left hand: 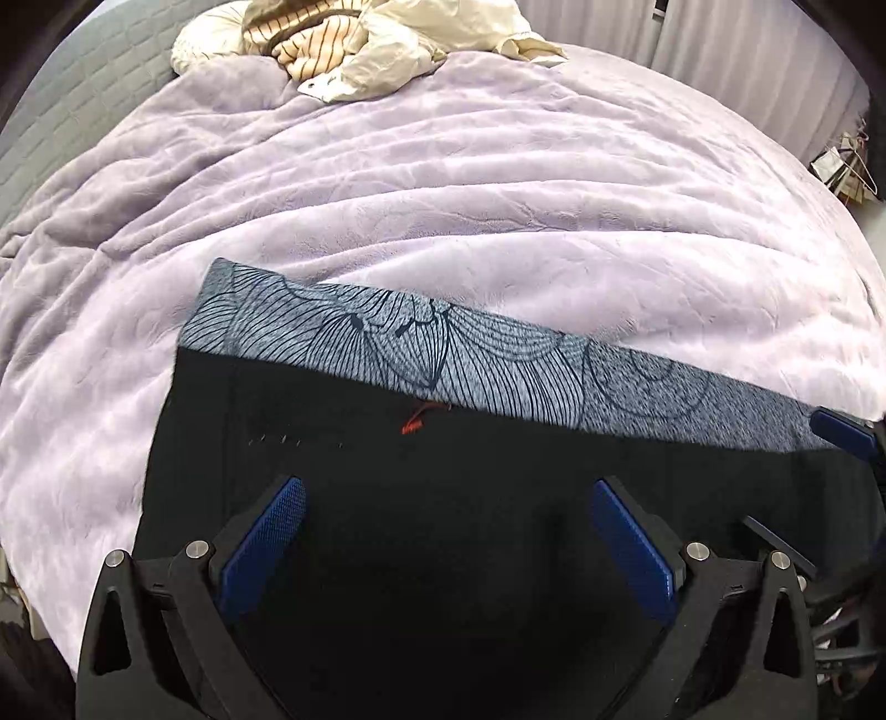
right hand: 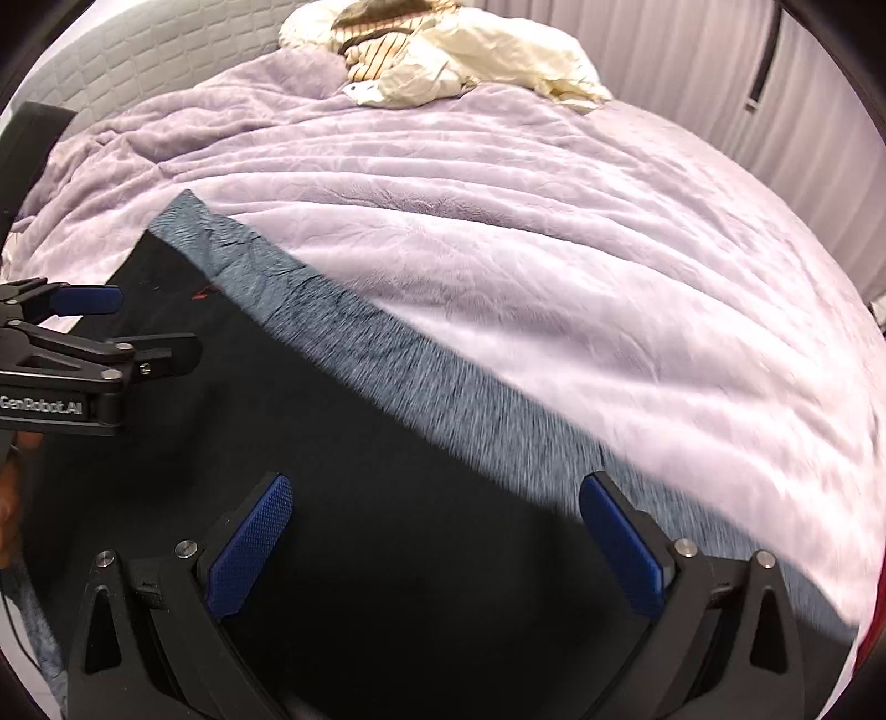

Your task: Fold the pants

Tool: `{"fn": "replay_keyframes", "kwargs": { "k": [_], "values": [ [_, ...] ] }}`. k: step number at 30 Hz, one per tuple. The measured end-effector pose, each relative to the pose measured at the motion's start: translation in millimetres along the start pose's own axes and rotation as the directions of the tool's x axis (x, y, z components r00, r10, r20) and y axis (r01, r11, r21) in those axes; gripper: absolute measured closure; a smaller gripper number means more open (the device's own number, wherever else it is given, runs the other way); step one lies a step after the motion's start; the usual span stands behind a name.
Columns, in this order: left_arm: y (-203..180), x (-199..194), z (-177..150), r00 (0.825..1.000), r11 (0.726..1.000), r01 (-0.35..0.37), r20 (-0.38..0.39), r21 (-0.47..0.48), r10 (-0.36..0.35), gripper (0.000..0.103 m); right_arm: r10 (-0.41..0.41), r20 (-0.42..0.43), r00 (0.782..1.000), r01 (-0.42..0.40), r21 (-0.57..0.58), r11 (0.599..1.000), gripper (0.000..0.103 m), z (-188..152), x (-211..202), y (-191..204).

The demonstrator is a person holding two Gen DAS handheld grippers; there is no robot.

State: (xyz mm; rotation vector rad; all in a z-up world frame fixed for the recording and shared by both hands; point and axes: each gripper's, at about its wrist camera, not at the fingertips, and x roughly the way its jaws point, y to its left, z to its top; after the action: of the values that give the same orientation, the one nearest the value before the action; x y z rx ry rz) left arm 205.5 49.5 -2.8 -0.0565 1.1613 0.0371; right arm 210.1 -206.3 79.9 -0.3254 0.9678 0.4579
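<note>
Black pants (left hand: 443, 498) with a grey patterned waistband (left hand: 421, 349) lie flat on the lilac bedspread, waistband towards the far side. A small red mark (left hand: 412, 423) sits just below the waistband. My left gripper (left hand: 448, 493) is open above the black fabric, holding nothing. My right gripper (right hand: 437, 490) is open too, over the pants (right hand: 360, 498) near the waistband (right hand: 443, 382), which looks blurred there. The left gripper also shows at the left edge of the right wrist view (right hand: 116, 321). A blue fingertip of the right gripper (left hand: 841, 435) shows at the right edge of the left wrist view.
The lilac plush bedspread (left hand: 443, 194) covers the bed. A pile of cream and striped clothes (left hand: 354, 44) lies at the far end by a grey padded headboard (left hand: 83, 111). Pale curtains (right hand: 720, 83) hang on the right. Hangers (left hand: 847, 166) show beyond the bed's right edge.
</note>
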Motion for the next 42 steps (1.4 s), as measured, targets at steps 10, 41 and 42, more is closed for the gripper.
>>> {"fn": "replay_keyframes", "kwargs": {
  "k": [10, 41, 42],
  "values": [
    [-4.8, 6.6, 26.4, 0.999, 1.000, 0.015, 0.033, -0.009, -0.014, 0.000, 0.115, -0.061, 0.991, -0.123, -0.145, 0.982, 0.000, 36.0, 45.2, -3.2],
    [28.8, -23.7, 26.3, 0.987, 0.909, 0.160, 0.038, -0.384, -0.158, 0.000, 0.146, 0.019, 0.989, -0.125, -0.410, 0.903, 0.092, -20.3, -20.4, 119.8],
    [28.2, -16.0, 28.7, 0.992, 0.915, 0.123, 0.014, -0.384, -0.127, 0.002, 0.137, 0.020, 0.990, -0.117, -0.408, 0.905, 0.092, -19.4, -20.6, 123.4]
  ]
}}
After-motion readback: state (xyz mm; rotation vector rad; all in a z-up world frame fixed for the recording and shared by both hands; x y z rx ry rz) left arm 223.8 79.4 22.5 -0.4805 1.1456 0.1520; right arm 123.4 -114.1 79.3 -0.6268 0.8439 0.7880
